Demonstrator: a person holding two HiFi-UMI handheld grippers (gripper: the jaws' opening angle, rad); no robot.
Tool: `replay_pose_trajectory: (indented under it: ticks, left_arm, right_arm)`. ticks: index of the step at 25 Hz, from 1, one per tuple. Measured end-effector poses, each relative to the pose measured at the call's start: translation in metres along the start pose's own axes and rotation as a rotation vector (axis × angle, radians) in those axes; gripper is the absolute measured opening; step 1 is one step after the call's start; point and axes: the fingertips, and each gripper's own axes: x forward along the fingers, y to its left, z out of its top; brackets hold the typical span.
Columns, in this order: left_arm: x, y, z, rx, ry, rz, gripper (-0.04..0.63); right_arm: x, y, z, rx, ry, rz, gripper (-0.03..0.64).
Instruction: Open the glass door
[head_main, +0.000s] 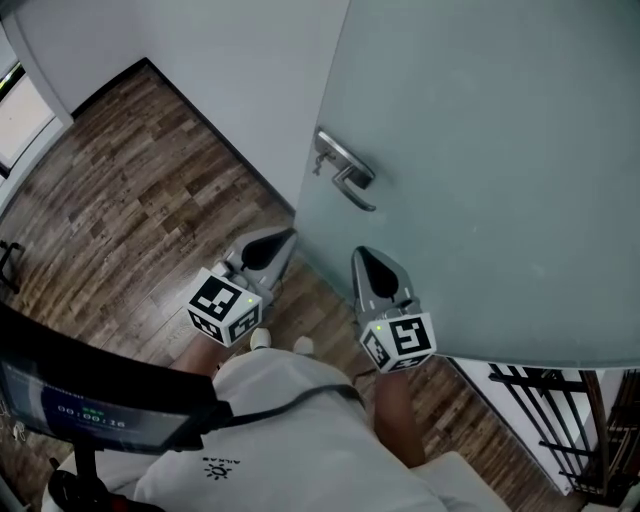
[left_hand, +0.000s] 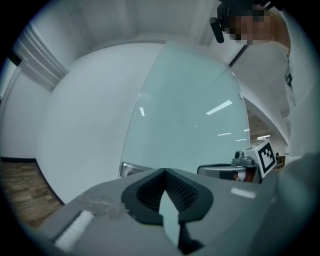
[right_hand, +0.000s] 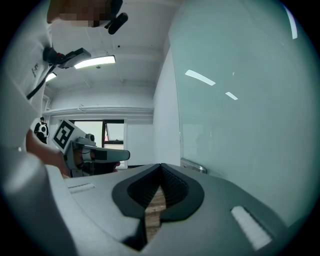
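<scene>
The frosted glass door (head_main: 480, 150) fills the right of the head view, and its free edge runs down beside a white wall. A silver lever handle (head_main: 345, 170) sits near that edge. My left gripper (head_main: 283, 237) is shut and empty, just below the door's edge. The right gripper (head_main: 362, 252) is also shut and empty, pointing at the glass under the handle and apart from it. In the left gripper view the shut left gripper (left_hand: 164, 170) faces the door (left_hand: 190, 115) with the handle (left_hand: 131, 170) just beyond. The right gripper view shows its shut right gripper (right_hand: 161, 165) near the handle (right_hand: 194, 166).
Wood plank floor (head_main: 130, 200) spreads to the left of the door. A white wall (head_main: 230, 70) stands behind the door's edge. A black metal rack (head_main: 560, 420) is at the lower right. A dark screen on a stand (head_main: 80, 400) is at the lower left.
</scene>
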Motion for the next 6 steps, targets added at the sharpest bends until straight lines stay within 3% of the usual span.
replay_pose_trajectory:
  ticks: [6]
  left_arm:
    - [-0.013,0.002,0.006,-0.015,-0.02,-0.015,0.005]
  right_arm:
    - [-0.006,0.015,0.003,-0.016,0.028,-0.028,0.008]
